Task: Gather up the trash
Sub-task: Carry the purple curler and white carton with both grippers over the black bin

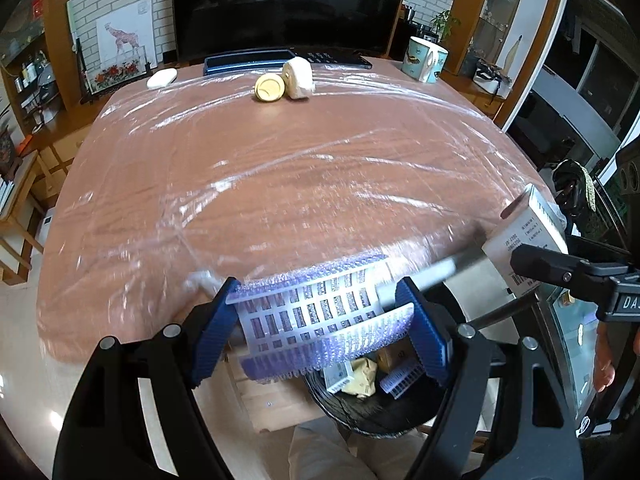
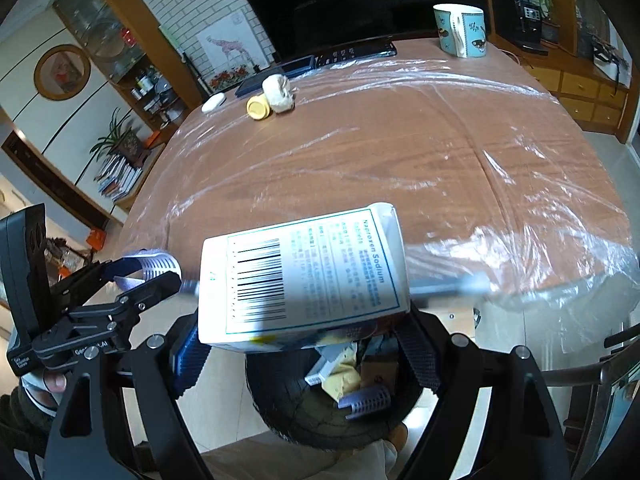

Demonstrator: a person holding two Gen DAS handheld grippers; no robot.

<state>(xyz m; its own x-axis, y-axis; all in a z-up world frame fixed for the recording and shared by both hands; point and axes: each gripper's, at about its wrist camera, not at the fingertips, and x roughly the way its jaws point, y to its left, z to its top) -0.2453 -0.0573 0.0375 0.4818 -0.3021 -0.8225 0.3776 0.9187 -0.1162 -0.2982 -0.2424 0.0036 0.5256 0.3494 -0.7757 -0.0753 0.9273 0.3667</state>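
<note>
We grip a purple hair roller [image 1: 320, 316] in our left hand-held gripper [image 1: 320, 320], low centre, our right hand-held gripper [image 2: 298, 344] clamps a white medicine box [image 2: 300, 276], both above the black bin [image 2: 280, 408].

A wooden table [image 1: 280, 184] is covered with a clear plastic sheet [image 1: 360, 152]. At its far side lie a yellow lid [image 1: 270, 88] touching a crumpled white wad [image 1: 298, 77], a white oval object [image 1: 161, 78], a dark tray [image 1: 248, 62], a black remote [image 1: 340, 58] and a patterned mug [image 1: 426, 59].

mug [image 1: 427, 59], television [image 1: 288, 4], giraffe picture [image 1: 125, 36]
</note>
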